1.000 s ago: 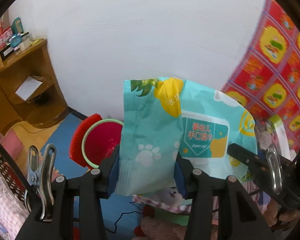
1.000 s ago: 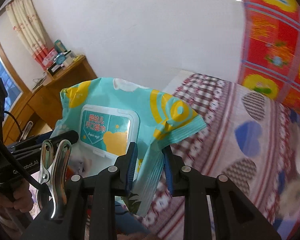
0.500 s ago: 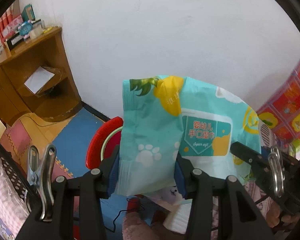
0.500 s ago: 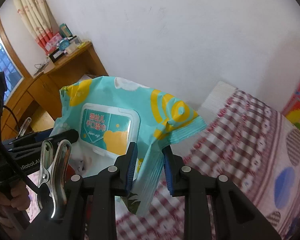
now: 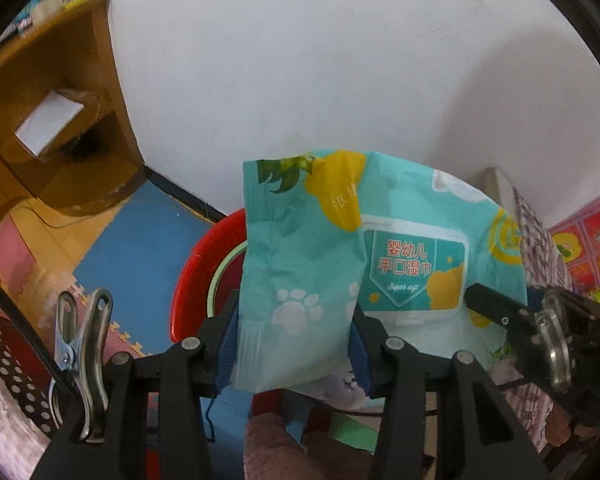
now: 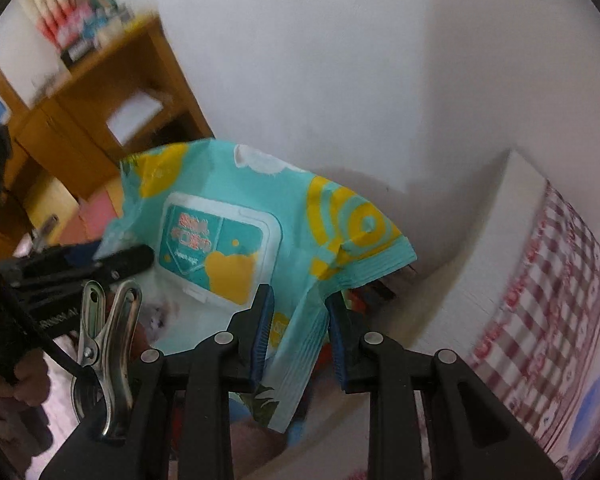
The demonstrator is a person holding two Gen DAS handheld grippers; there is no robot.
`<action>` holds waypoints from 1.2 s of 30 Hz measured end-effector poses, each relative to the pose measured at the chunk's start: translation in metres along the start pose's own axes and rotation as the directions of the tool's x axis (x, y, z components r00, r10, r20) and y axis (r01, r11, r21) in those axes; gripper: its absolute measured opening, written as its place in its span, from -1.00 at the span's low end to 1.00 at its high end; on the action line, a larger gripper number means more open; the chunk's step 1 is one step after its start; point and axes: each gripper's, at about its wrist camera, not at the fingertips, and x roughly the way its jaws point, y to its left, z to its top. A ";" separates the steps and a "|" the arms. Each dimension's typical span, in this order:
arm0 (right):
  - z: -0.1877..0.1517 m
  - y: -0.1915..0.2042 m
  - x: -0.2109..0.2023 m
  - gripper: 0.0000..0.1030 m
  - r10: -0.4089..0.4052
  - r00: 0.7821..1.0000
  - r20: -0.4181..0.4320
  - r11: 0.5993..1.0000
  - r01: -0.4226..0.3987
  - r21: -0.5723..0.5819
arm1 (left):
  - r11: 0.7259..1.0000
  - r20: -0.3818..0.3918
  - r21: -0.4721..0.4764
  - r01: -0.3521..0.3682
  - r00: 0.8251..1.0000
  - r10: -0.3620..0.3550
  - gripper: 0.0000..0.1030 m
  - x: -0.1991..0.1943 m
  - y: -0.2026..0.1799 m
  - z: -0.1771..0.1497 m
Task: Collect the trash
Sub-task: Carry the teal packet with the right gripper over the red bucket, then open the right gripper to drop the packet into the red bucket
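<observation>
Nearest: left tongs (image 5: 294,344), black w/ blue pads, clamped across one end of the crinkly teal-and-yellow plastic wet-wipe pack (image 5: 300,276) w/ paw prints and a white flip lid. Right tongs (image 6: 300,340) pinched narrow on the opposite sealed edge of the same pack (image 6: 236,240). So: pack held in mid-air between both, flip lid facing up, body sagging slightly. Right tongs also seen at the right edge of the left view (image 5: 500,312); a hand (image 6: 24,380) gripping the left handle shows low-left in the right view.

Just beyond and below the pack: round red plastic bin (image 5: 196,276) w/ pale green inner rim, mostly hidden by the pack, standing on blue foam floor mat (image 5: 140,240). Likely the drop target.

Doing it well, as a judgement: centre pack over the bin mouth before letting go; release both ends together so it drops flat instead of swinging out on one end; keep clear of the rim.

Farther: checked red-and-white bedcover (image 6: 548,300) at right, wooden shelf unit (image 5: 40,92) at left, plain white wall (image 5: 320,60) behind.
</observation>
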 end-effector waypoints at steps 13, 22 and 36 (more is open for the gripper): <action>0.035 0.018 0.090 -0.45 -0.033 0.981 -0.193 0.999 0.029 -0.021 | 0.999 -0.105 -0.045 0.004 0.994 -0.009 -0.03 0.081 0.059 0.010; 0.028 0.002 0.101 -0.35 -0.084 0.975 -0.206 0.995 0.095 0.042 | 0.998 -0.149 0.010 -0.057 0.987 0.058 0.00 0.122 0.054 0.009; 0.022 -0.001 0.088 -0.34 -0.031 0.984 -0.173 0.995 0.046 0.084 | 0.999 -0.230 0.036 -0.014 0.973 0.022 0.28 0.155 0.032 0.007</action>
